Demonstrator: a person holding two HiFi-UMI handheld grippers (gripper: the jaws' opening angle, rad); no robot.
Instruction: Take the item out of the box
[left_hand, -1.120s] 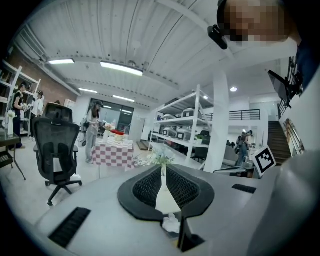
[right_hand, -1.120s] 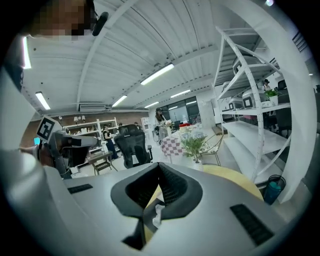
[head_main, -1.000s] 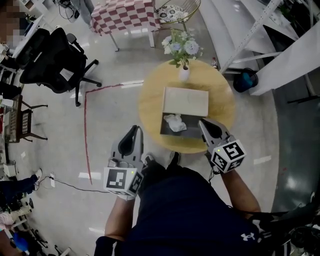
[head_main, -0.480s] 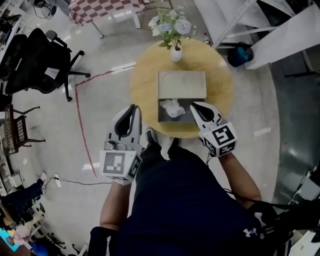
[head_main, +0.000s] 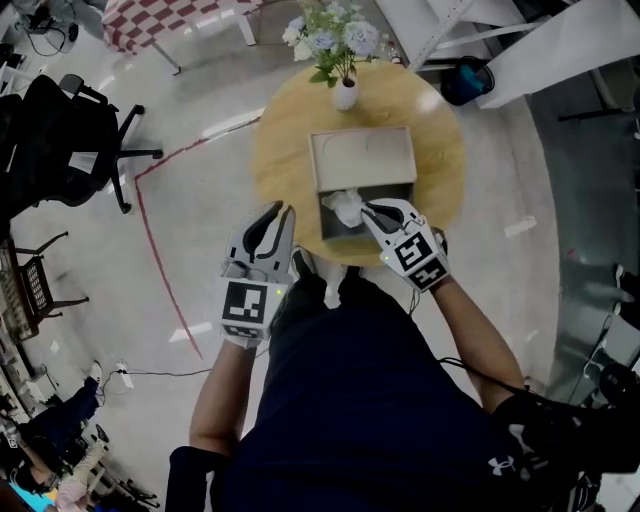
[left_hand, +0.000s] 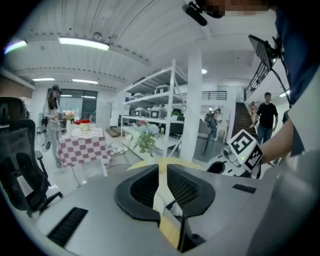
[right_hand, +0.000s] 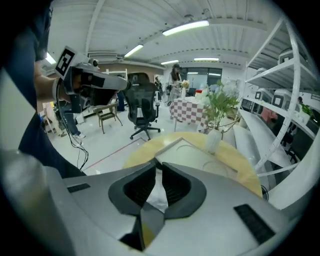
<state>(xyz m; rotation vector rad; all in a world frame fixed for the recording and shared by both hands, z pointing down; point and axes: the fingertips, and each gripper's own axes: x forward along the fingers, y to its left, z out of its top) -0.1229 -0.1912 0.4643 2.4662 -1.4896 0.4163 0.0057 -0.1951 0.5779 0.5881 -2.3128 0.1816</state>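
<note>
An open box (head_main: 362, 158) lies on the round wooden table (head_main: 440, 150), its pale lid folded back and its dark inside toward me. A crumpled white item (head_main: 345, 205) sits in the dark part. My right gripper (head_main: 368, 209) reaches over the box's near edge, its tips right beside the item; the jaws stand together. In the right gripper view the white item (right_hand: 158, 192) shows through the slot behind the closed tips of the right gripper (right_hand: 157, 164). My left gripper (head_main: 283, 211) hangs shut off the table's near-left edge, holding nothing, as the left gripper (left_hand: 162, 167) view confirms.
A white vase of flowers (head_main: 345, 95) stands at the table's far edge behind the box. On the floor to the left stand a black office chair (head_main: 60, 140) and a red taped line (head_main: 150, 240). White shelving (head_main: 540, 40) is at the right.
The right gripper has moved forward and left over the box's near edge, up to the white item. The left gripper has crept closer to the table. The table sits nearer in view.
</note>
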